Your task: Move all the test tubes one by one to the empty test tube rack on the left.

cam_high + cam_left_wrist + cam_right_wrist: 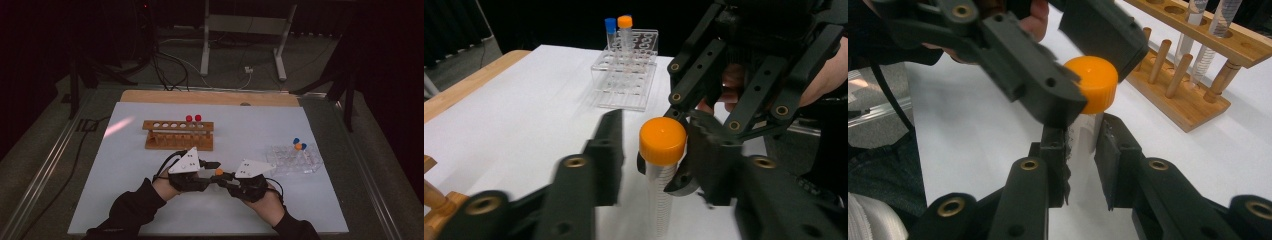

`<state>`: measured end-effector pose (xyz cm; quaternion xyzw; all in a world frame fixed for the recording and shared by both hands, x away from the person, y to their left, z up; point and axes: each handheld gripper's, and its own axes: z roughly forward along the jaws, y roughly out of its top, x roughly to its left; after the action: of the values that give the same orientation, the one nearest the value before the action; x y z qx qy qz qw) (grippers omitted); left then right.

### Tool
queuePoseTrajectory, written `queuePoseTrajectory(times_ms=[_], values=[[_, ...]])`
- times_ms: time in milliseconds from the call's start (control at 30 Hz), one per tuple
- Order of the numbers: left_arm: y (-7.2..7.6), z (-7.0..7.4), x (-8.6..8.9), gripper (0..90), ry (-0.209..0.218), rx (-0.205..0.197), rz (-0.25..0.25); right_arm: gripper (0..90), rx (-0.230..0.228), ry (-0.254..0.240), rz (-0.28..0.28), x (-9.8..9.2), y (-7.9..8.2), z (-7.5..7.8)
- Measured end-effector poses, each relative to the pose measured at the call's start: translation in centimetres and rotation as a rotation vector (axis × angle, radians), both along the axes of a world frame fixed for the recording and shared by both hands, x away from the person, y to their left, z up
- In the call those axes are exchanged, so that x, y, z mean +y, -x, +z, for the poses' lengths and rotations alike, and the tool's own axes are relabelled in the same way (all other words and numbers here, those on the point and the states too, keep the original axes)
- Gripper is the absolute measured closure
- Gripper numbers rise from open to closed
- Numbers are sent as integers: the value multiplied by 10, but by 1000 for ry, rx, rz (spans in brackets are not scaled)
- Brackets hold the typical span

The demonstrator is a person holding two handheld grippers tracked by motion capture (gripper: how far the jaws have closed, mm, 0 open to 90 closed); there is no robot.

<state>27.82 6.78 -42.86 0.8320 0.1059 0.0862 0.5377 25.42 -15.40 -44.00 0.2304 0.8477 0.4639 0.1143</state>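
On your white mat [150, 200], the wooden rack [178, 135] is carrying two red-capped tubes [193, 120] at its right end, with the other holes showing bare. To your right, the clear plastic rack [295, 159] is holding three tubes, two with blue caps and one with an orange cap [624, 22].

You are holding the orange-capped tube [662, 165] between the two grippers, just in front of the wooden rack, above the mat. Your right gripper [1083, 150] is clamping its clear body with jaws drawn narrow. The tube is standing about upright, long axis vertical, cap uppermost.

Your left gripper [651, 150] is coming in around the orange cap: in the right gripper view its jaws are bracketing the cap from both sides, but in its own view one jaw is standing clear of the cap, so you are not gripping it.
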Motion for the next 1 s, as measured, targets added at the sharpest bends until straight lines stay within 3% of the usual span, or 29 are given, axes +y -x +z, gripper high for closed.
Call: queuePoseTrajectory(times_ms=[100,367,567,933,1000], values=[[0,0,-1,703,-4,4,-10,746,2,-1,-6,0,0,0],[-1,3,0,716,-2,7,-8,732,-3,-12,-12,-1,0,0],[-5,12,10,717,1,3,19,534,-34,-37,-47,-5,0,3],[-27,29,42,717,-4,-11,144,137,-22,-87,-91,-10,0,7],[-33,33,48,717,-10,-17,170,104,-21,-106,-88,-12,0,9]])
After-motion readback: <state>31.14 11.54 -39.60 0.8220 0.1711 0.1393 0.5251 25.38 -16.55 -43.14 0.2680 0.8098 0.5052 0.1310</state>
